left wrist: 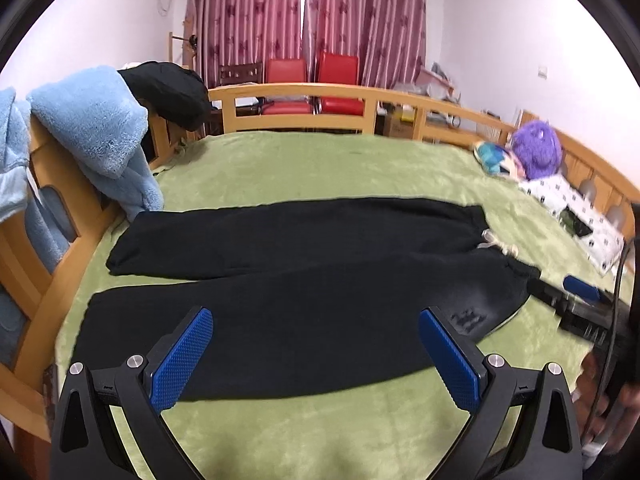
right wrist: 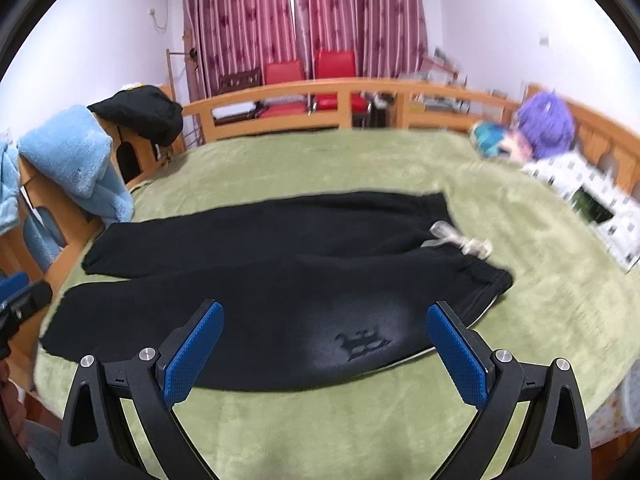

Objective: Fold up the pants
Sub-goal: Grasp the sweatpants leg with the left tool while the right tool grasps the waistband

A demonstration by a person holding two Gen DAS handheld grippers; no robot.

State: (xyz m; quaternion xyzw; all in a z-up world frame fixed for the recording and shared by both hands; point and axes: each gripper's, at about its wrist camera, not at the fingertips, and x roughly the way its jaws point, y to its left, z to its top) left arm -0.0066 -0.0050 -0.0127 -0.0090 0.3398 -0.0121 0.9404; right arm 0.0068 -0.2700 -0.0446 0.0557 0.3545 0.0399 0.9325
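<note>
Your black pants (left wrist: 296,280) lie flat on the green blanket (left wrist: 320,160) of the bed, unfolded, with both legs stretched out side by side. Take the waistband (right wrist: 484,276) as your landmark: it sits at the right end of the garment, with the pale drawstring (right wrist: 460,240) spilling out just beyond it, and the two leg cuffs run away from it toward the blue fleece (left wrist: 92,128) draped over the wooden bed frame (left wrist: 296,96). The near leg carries a small dark logo (right wrist: 362,342), a little back from the waistband.

Your left claw (left wrist: 316,348) hangs over the near leg, well away from the waistband toward the cuffs, its jaws spread wide and gripping nothing. Your right claw (right wrist: 324,344) is likewise released and empty, hovering over the logo patch, close to the waistband. In the left wrist view you can see that same right claw reaching toward the waistband corner, though motion blur hides whether it touches the cloth.

This spacing looks deliberate: one claw near each end of the near leg lets you lift that leg evenly and lay it over the far one without dragging or twisting it. The fold has not started, so judge the first step as pinching the near edge at both ends. The purple plush toy (left wrist: 536,152) and patterned pillow (left wrist: 576,216) sit beyond the waistband, clear of the fold.
</note>
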